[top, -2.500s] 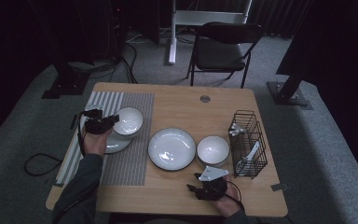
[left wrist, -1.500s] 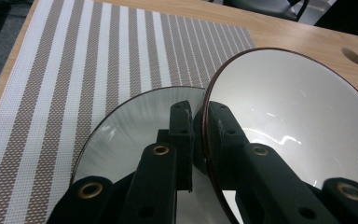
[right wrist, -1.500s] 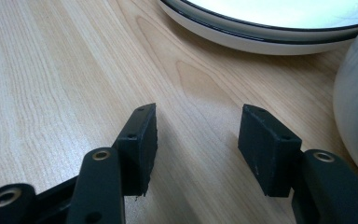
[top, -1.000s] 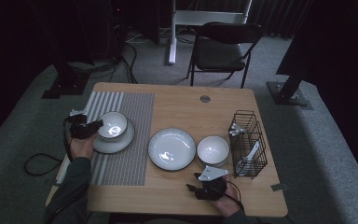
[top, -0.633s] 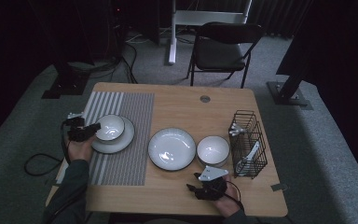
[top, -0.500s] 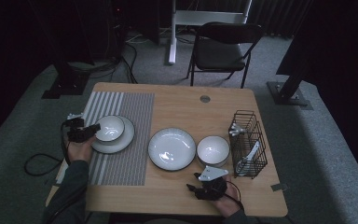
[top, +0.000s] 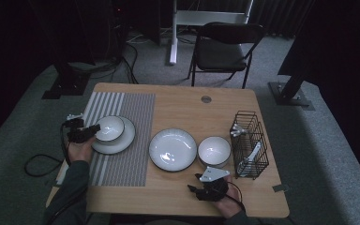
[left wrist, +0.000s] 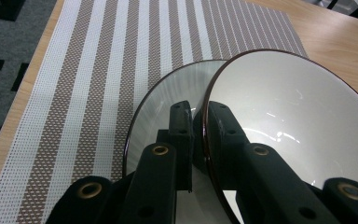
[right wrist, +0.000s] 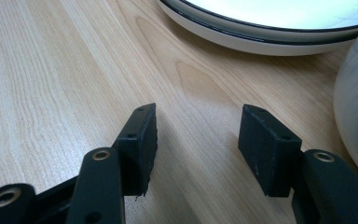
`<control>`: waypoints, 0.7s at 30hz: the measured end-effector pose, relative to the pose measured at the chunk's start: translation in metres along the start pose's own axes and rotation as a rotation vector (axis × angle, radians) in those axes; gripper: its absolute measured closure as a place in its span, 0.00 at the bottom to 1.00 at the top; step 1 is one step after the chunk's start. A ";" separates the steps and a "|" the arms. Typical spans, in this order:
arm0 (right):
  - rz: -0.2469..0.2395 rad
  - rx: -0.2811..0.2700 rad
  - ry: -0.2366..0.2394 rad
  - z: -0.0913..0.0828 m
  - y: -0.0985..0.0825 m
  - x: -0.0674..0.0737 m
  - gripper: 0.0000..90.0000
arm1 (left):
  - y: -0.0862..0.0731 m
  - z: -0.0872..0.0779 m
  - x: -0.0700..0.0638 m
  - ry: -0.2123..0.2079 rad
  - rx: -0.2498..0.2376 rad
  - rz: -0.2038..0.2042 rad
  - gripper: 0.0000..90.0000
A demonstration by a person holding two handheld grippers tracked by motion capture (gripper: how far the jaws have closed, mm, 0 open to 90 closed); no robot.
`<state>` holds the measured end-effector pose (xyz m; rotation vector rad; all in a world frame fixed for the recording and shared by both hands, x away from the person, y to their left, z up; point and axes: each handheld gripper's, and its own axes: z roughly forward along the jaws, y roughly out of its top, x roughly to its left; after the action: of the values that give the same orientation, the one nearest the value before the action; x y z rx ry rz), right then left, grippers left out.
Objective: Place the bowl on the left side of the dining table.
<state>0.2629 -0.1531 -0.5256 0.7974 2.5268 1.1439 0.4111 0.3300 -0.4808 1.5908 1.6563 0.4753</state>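
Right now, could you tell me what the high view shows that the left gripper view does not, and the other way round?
The high view alone takes in the large plate mid-table, the second bowl, the wire basket, the chair and the open right gripper. The left gripper view alone reveals how the left gripper grips: one jaw inside and one outside the small bowl's rim. Both show the small bowl over a plate on the striped placemat.

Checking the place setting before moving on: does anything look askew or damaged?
Nothing broken or spilled. The small white bowl sits off-centre on the white plate over the striped placemat, its rim pinched by the left gripper.
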 end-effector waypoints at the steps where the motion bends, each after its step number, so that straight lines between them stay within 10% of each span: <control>1: -0.001 0.000 0.000 0.000 0.000 0.000 0.52 | 0.000 0.000 0.000 0.001 0.000 0.001 0.91; 21: 0.000 0.000 0.000 0.000 0.000 0.000 0.52 | -0.001 0.002 0.000 -0.010 -0.018 -0.002 0.87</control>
<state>0.2629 -0.1531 -0.5256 0.7969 2.5267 1.1442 0.4114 0.3292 -0.4826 1.5752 1.6417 0.4793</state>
